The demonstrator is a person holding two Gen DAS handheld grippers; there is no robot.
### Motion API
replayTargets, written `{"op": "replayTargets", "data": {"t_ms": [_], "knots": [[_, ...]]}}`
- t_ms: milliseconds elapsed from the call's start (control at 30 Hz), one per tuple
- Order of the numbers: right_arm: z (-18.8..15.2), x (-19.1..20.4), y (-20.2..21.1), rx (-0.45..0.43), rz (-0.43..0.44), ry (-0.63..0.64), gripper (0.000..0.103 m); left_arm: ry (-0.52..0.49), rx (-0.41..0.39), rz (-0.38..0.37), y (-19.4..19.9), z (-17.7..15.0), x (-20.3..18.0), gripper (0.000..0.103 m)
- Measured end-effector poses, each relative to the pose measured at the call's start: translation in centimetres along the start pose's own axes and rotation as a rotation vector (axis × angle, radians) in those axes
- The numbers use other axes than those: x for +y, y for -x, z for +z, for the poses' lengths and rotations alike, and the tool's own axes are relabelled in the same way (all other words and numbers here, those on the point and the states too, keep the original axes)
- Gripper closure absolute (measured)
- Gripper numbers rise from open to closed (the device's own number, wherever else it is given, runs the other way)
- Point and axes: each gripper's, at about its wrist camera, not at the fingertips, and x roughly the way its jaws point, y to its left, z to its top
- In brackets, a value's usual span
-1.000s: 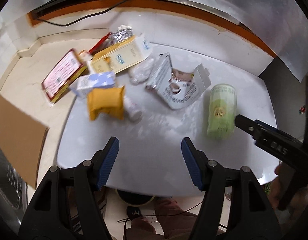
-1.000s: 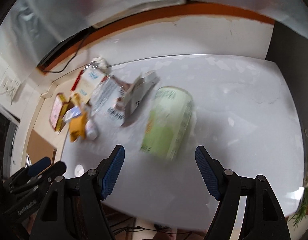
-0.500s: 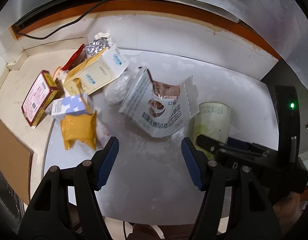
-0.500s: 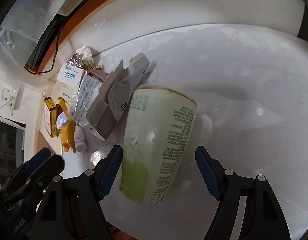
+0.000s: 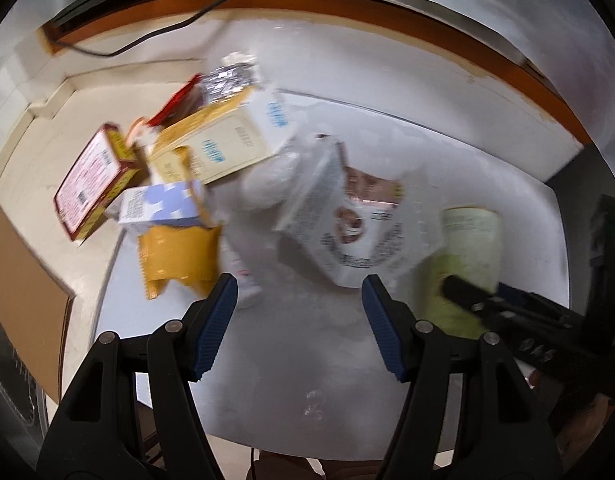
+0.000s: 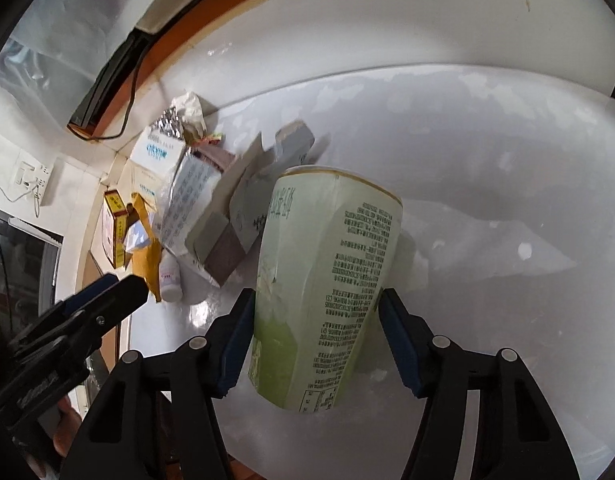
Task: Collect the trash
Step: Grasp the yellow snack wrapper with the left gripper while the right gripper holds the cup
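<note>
Two hand-held grippers work over a white bench [image 5: 299, 344]. The right hand-held gripper [image 6: 315, 332] is closing, a pale green paper cup [image 6: 327, 280] lying between its jaws. The left hand-held gripper [image 5: 299, 304] hangs released, nothing between its jaws, near the trash pile [image 5: 211, 168] at the bench's far left edge.

The surface [image 6: 487, 184] is white, smooth and glossy, throwing back pale glare. The green cup [image 6: 327, 280] looks like coated paper with a slight sheen. The boxes [image 5: 227, 144] are matt cardboard, one wrapper [image 5: 229, 78] crinkled silver foil, the yellow pouch [image 5: 175, 256] shiny plastic. The fingers [image 6: 235, 344] carry ribbed blue rubbery pads on black matt plastic.
</note>
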Motion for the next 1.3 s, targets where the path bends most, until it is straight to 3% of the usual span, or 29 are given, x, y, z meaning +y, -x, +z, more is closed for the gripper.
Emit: {"op": "replayTargets", "data": {"t_ms": [333,433,600,700,967,1233,1300], "knots": [[1.5,0.3,0.1,-0.025,-0.021,0.018,0.041,0.110,-0.045,0.160,1.6,1.2,9.7,0.041],[1.5,0.2,0.2,-0.028,-0.020,0.018,0.041,0.057,-0.053,0.202,2.3,2.2,12.4,0.041],[0.9,0.2,0.2,-0.015,-0.028,0.021,0.041,-0.120,-0.022,0.308,1.9,2.7,13.9,0.041],[0.1,0.5,0.4,-0.017,-0.038,0.012,0.041,-0.178,0.012,0.227,1.2,2.0,13.3,0.041],[-3.3,2.0,1.8,-0.072,-0.075,-0.055,0.041,-0.524,-0.030,0.052,-2.0,0.0,7.8,0.041],[-6.9,2.2,2.5,-0.088,-0.116,-0.126,0.041,-0.680,0.002,-0.008,-6.2,-0.2,6.3,0.042],[-7.7,2.2,2.8,-0.097,-0.126,-0.142,0.041,-0.687,0.010,-0.024,-6.5,-0.2,6.4,0.047]]}}
